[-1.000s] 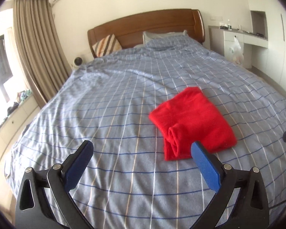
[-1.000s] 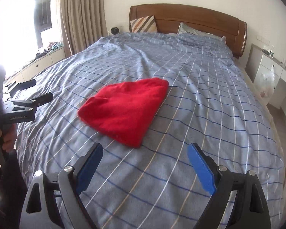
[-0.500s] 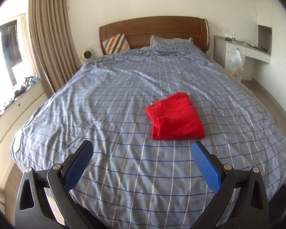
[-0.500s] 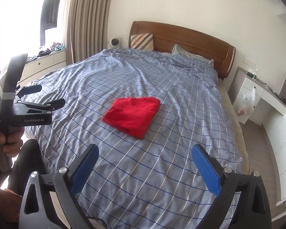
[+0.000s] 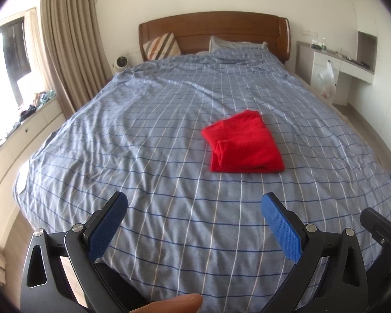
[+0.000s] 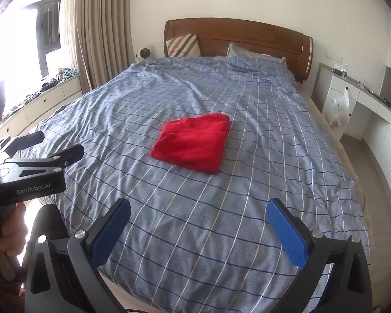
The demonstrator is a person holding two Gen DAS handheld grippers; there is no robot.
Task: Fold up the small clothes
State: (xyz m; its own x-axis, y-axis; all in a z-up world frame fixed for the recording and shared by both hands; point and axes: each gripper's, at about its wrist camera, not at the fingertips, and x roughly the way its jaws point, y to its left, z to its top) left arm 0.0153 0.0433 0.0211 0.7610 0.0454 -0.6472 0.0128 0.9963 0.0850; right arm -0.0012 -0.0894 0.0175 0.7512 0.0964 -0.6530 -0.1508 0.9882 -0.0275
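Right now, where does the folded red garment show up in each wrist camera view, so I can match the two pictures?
Left wrist view: the folded red garment lies right of centre on the blue checked bedspread.
Right wrist view: the garment lies near the centre, slightly left, on the bedspread.
Shared landmark: the striped cushion against the wooden headboard, far behind the garment in both.

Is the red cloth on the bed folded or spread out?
Folded. The red fleece cloth lies as a compact rectangle with stacked layers at its near edge on the blue checked bedcover.
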